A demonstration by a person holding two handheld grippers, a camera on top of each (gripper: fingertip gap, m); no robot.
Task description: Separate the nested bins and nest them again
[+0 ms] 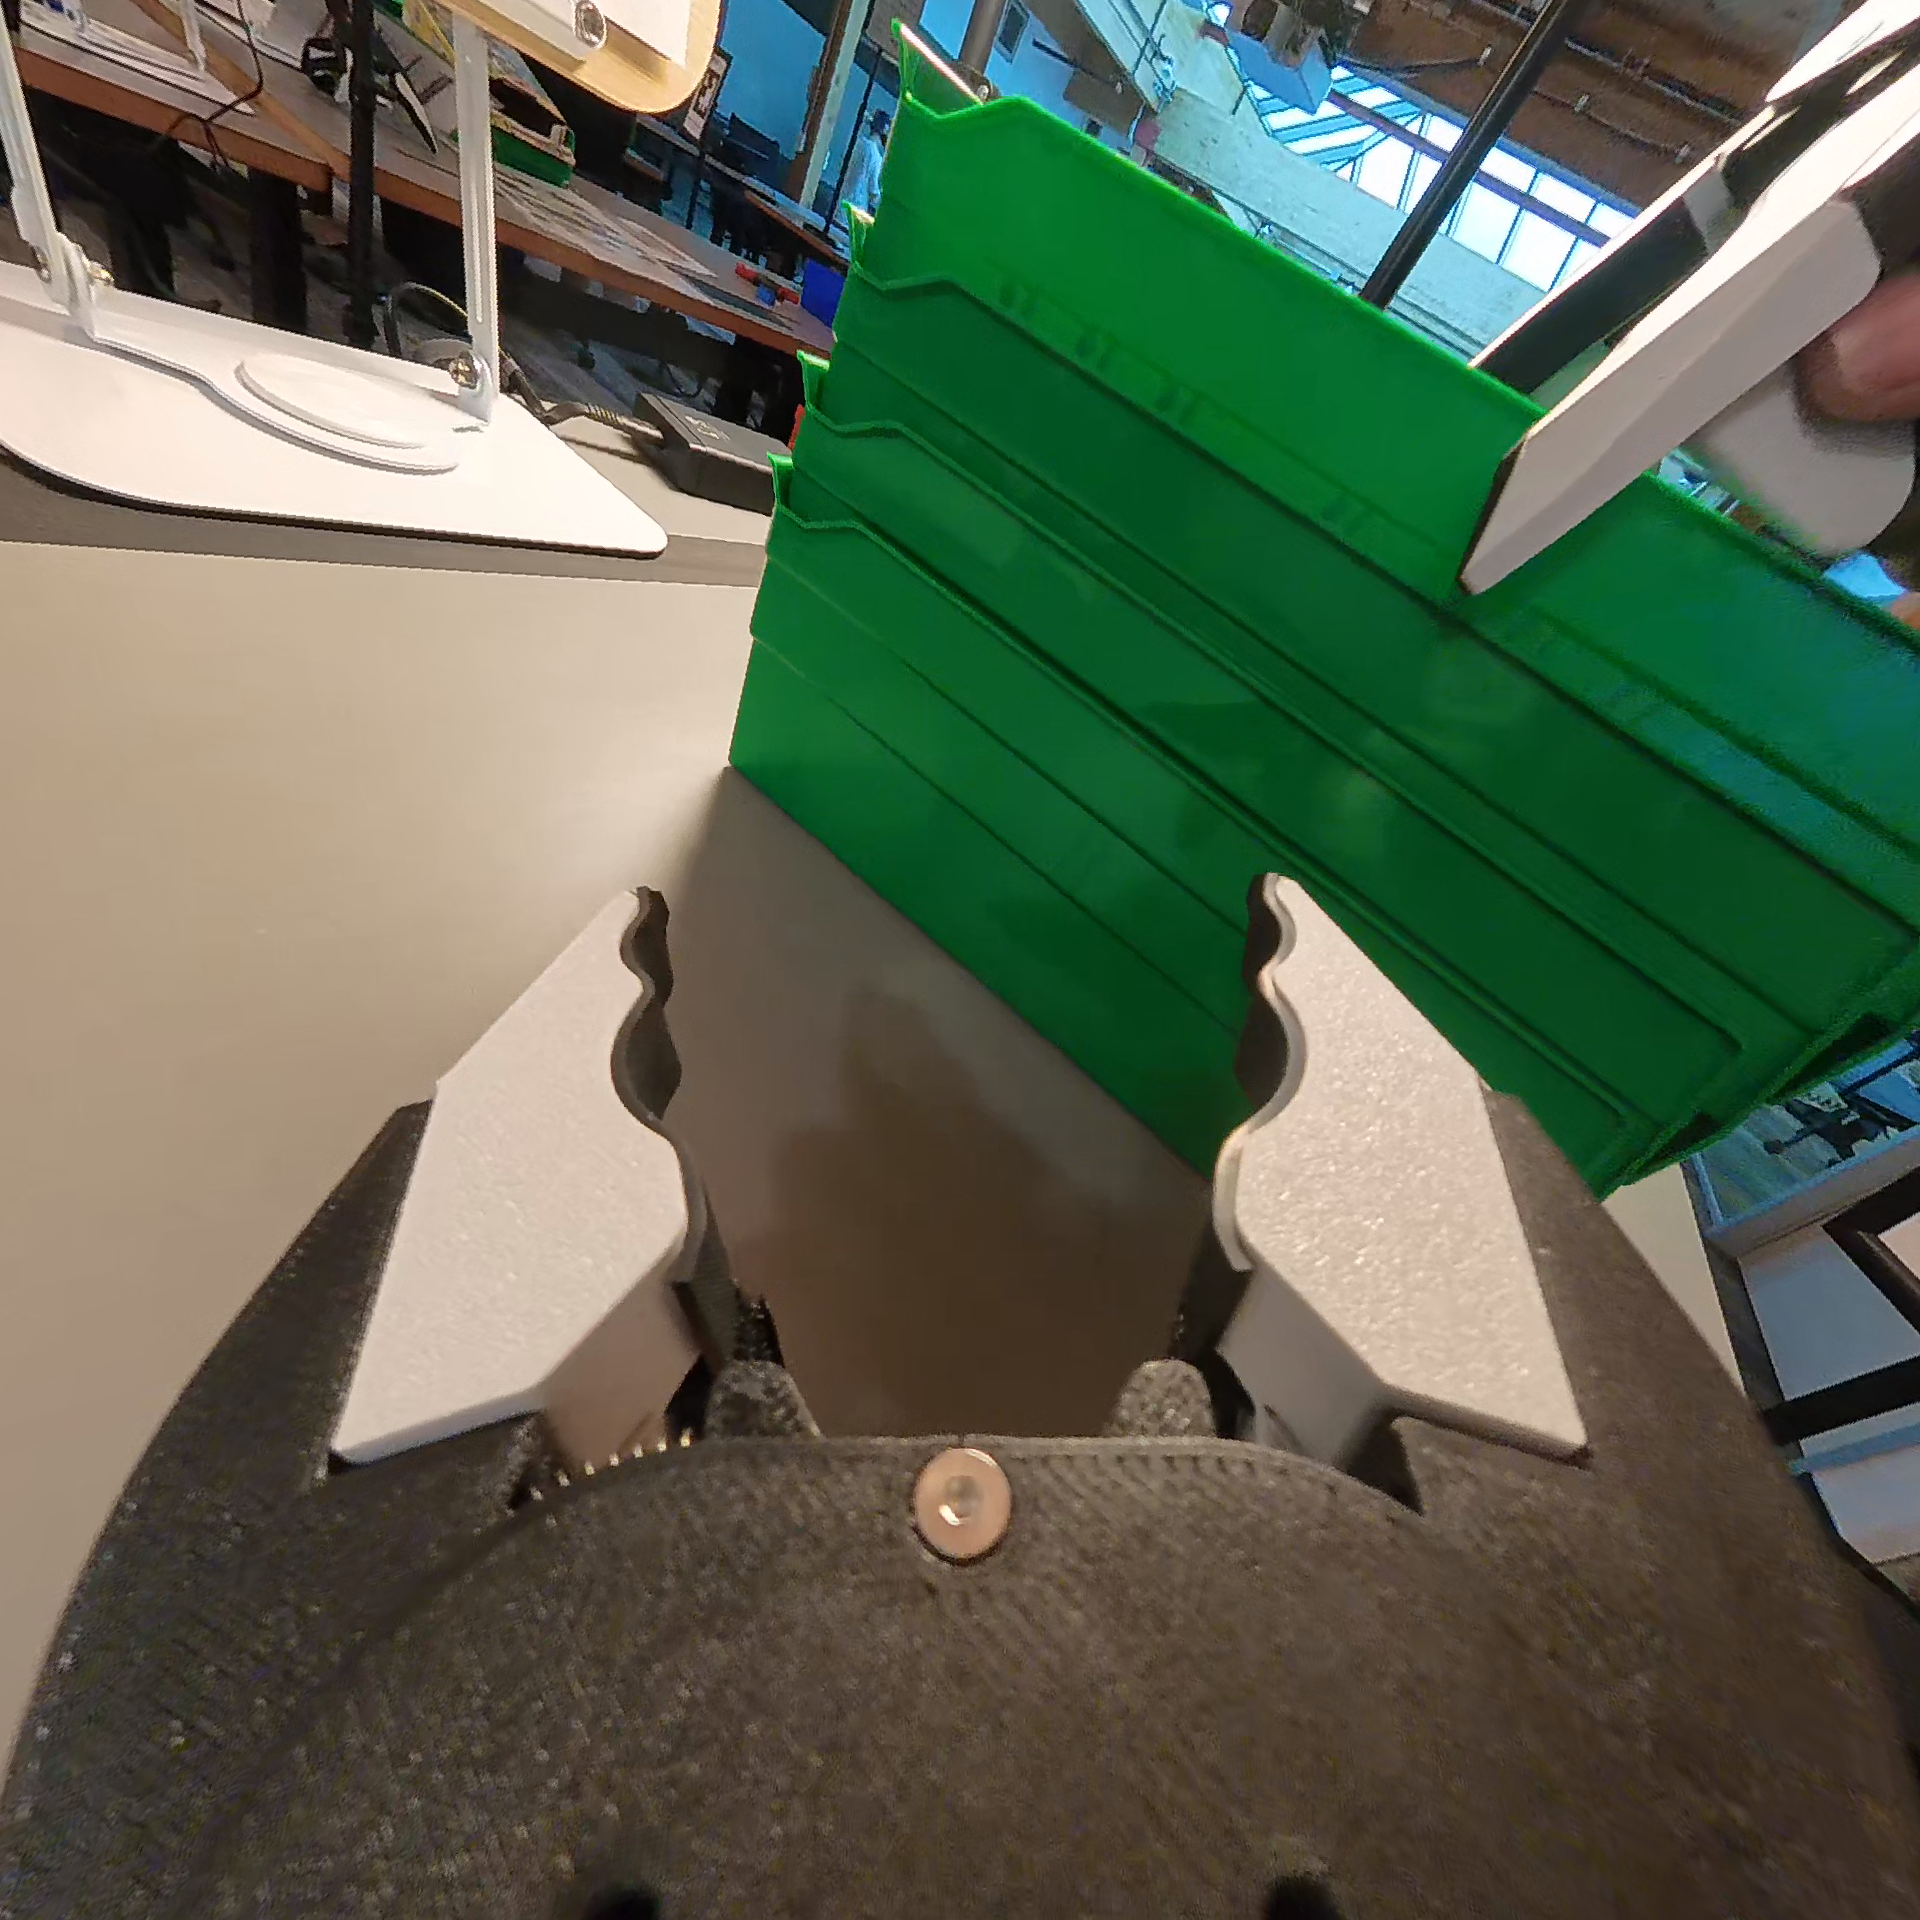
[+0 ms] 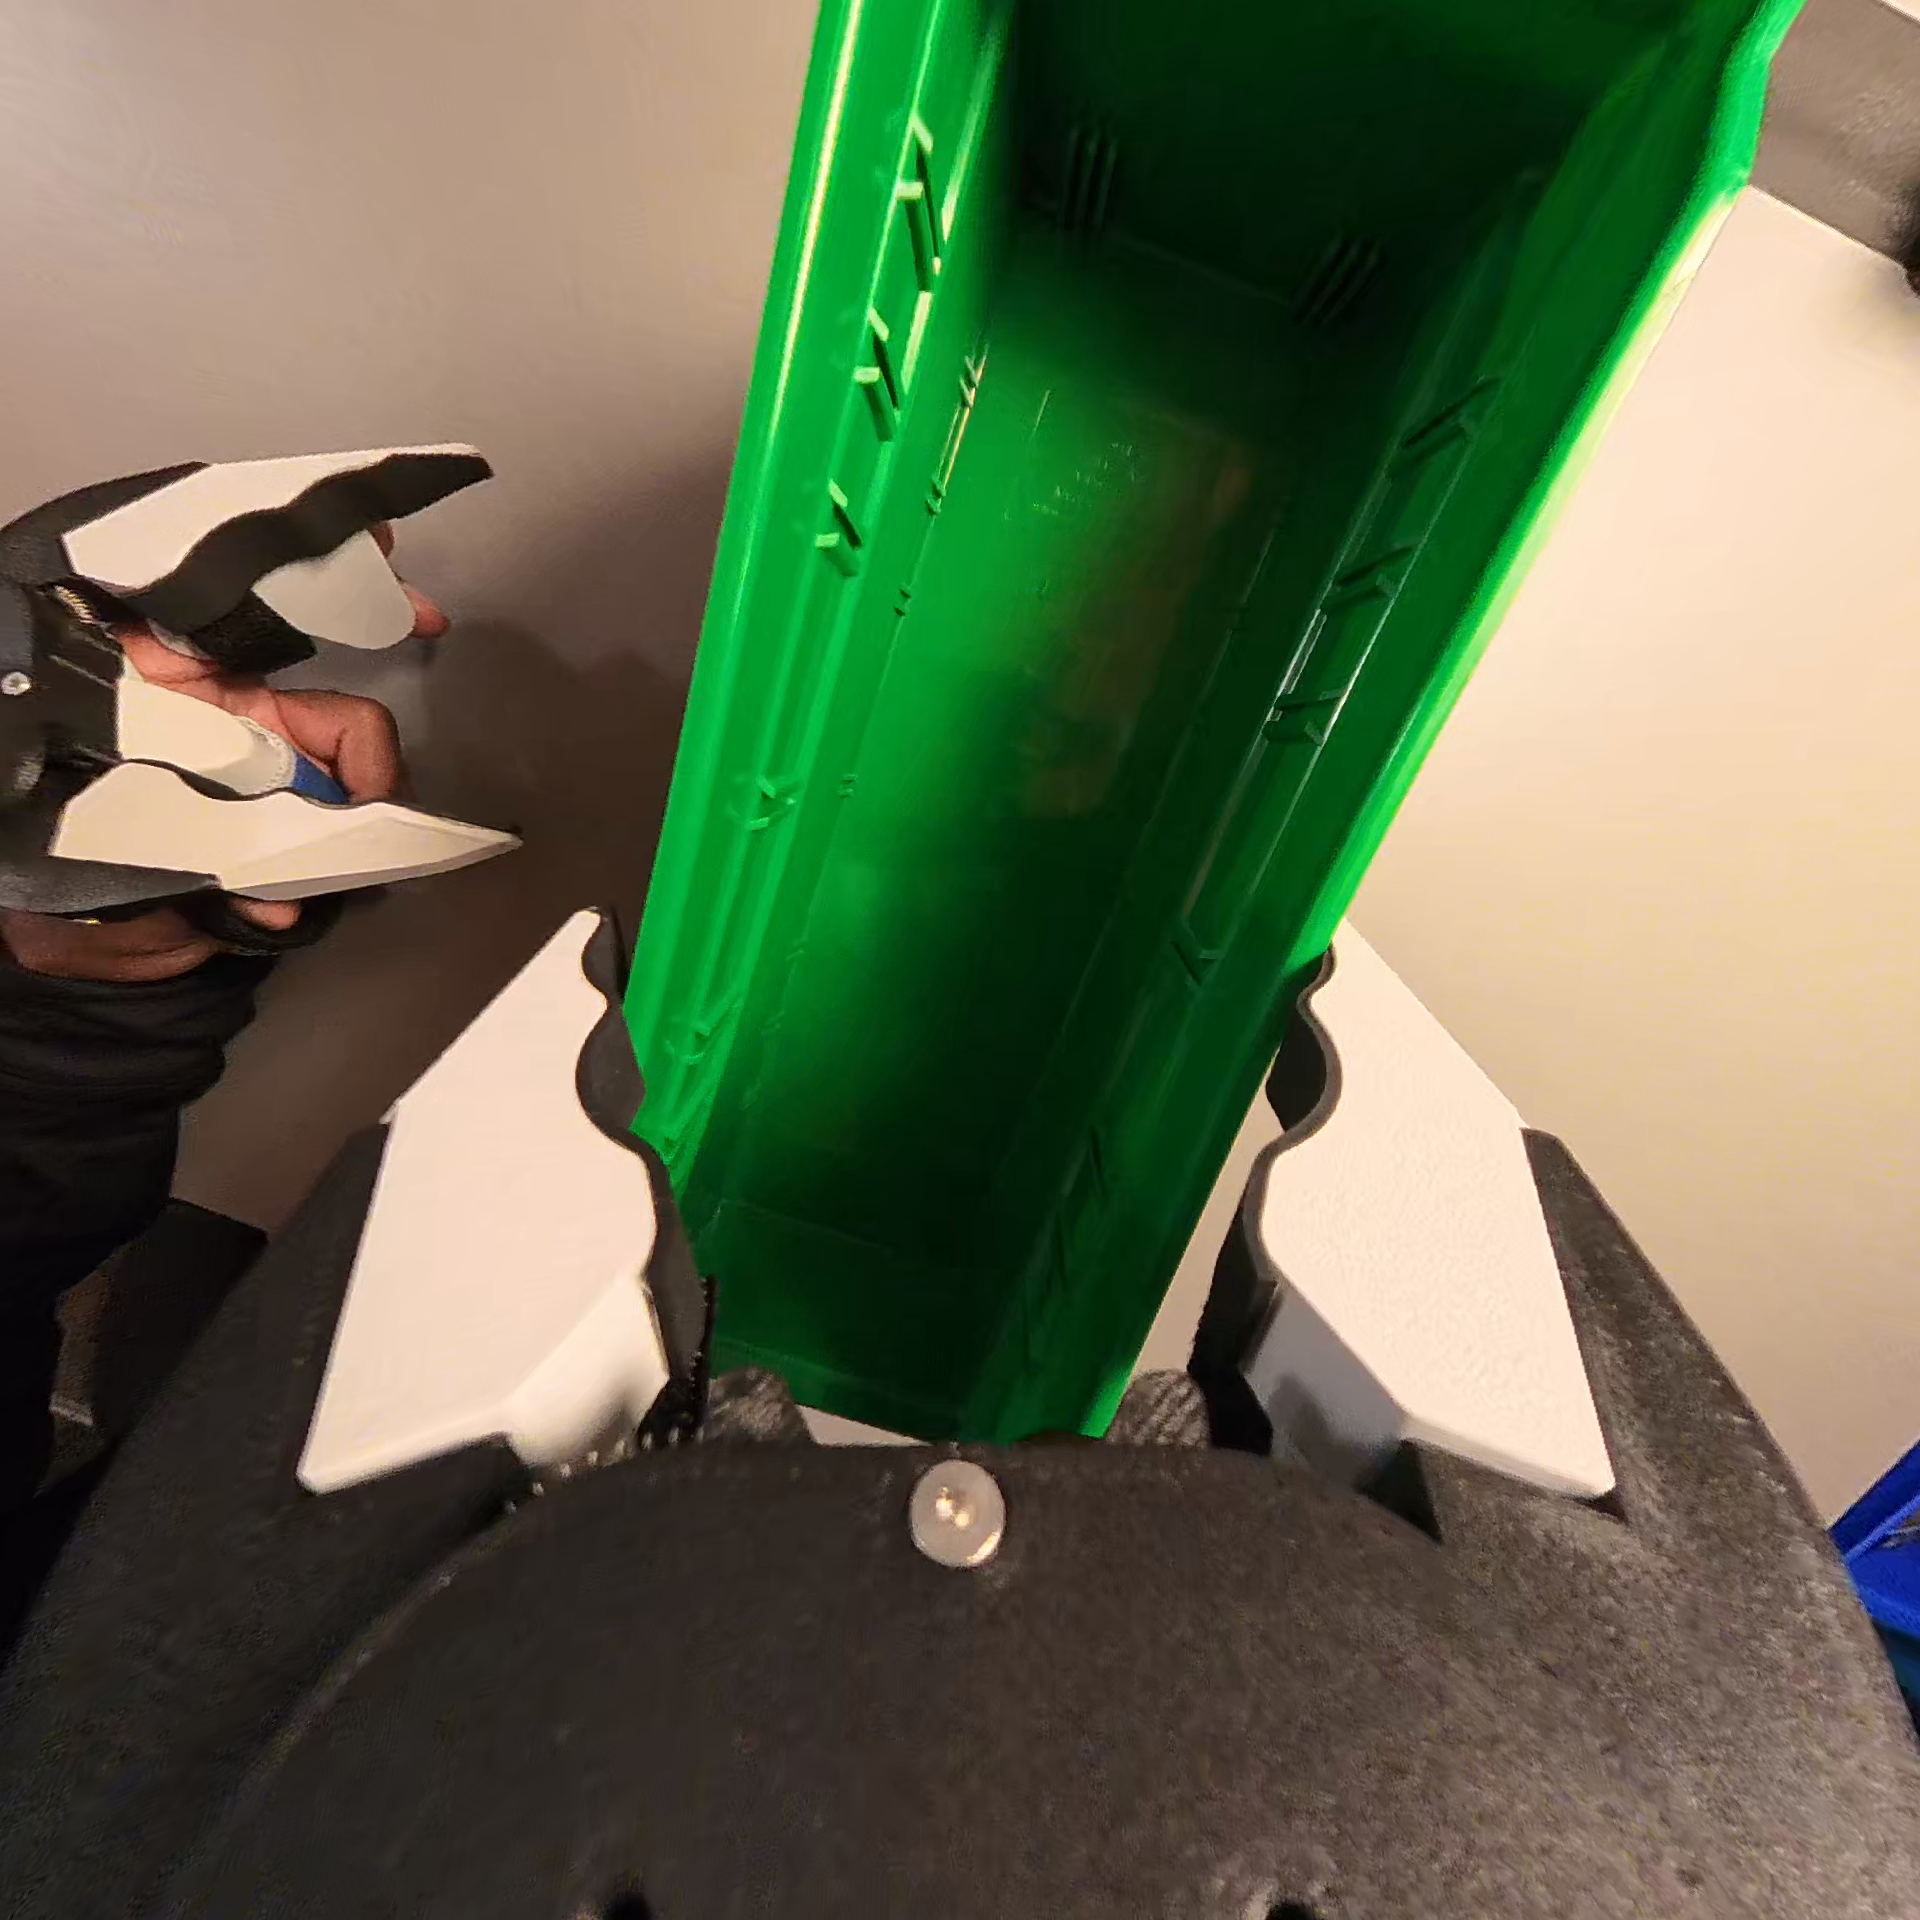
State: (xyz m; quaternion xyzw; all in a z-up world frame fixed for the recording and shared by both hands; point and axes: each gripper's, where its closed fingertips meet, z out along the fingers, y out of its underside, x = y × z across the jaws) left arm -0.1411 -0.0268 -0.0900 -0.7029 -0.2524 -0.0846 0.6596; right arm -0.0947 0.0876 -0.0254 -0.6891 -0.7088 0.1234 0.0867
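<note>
The left wrist camera rides low behind its own claw [image 1: 956, 997], looking forward along the grey table [image 1: 260, 831] at the side of the green bins [image 1: 1195, 644] close ahead, the room beyond. The right wrist camera sits high, looking steeply down past its claw [image 2: 961, 1039] into the top bin, very near. Both views share the bins, the table and each other's claw.

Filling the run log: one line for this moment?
right tongs: gripping top green plastic bin | left tongs: open, empty | bin stack: nested
</note>
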